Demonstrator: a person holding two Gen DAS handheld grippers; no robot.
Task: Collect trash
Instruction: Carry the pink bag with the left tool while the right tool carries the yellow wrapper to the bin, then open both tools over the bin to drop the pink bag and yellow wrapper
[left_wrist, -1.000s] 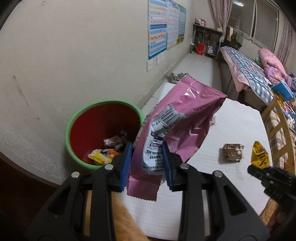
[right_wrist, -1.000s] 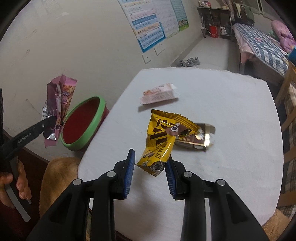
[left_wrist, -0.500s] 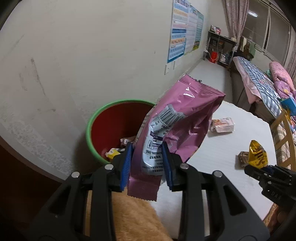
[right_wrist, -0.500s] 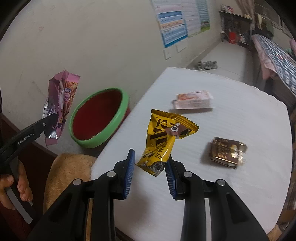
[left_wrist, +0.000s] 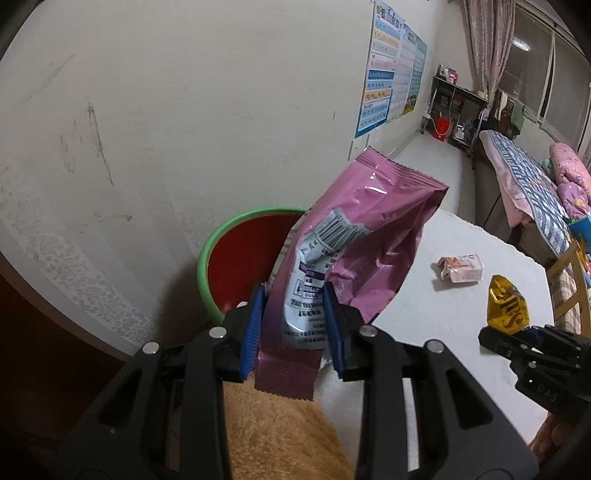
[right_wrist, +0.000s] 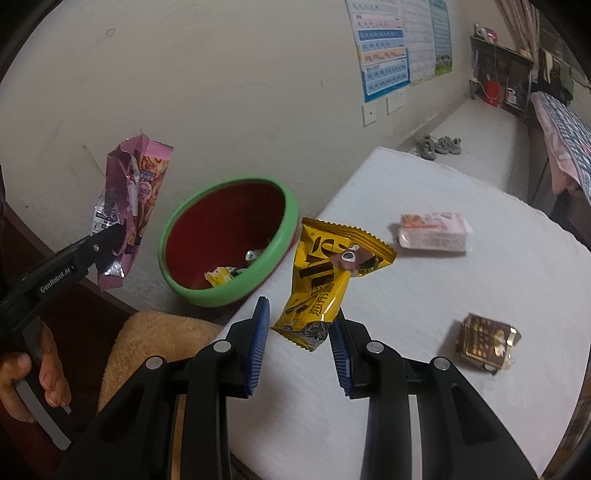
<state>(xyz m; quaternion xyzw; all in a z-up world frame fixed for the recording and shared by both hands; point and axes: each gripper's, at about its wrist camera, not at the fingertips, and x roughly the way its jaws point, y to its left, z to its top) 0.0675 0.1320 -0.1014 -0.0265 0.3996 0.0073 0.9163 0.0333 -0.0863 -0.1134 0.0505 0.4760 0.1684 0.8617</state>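
Note:
My left gripper is shut on a pink snack bag and holds it up, near side of the red bin with a green rim. In the right wrist view the same bag hangs left of the bin, which holds several wrappers. My right gripper is shut on a yellow snack wrapper, held above the white table at its edge nearest the bin. A pink packet and a brown foil wrapper lie on the table.
A tan fuzzy cushion sits below the table's near edge. The wall is right behind the bin. A bed and a wooden chair stand past the table. Shoes lie on the floor.
Both grippers have swung left toward the bin with their wrappers. The left gripper has drawn back, so the bin sits farther ahead and more behind the pink bag.

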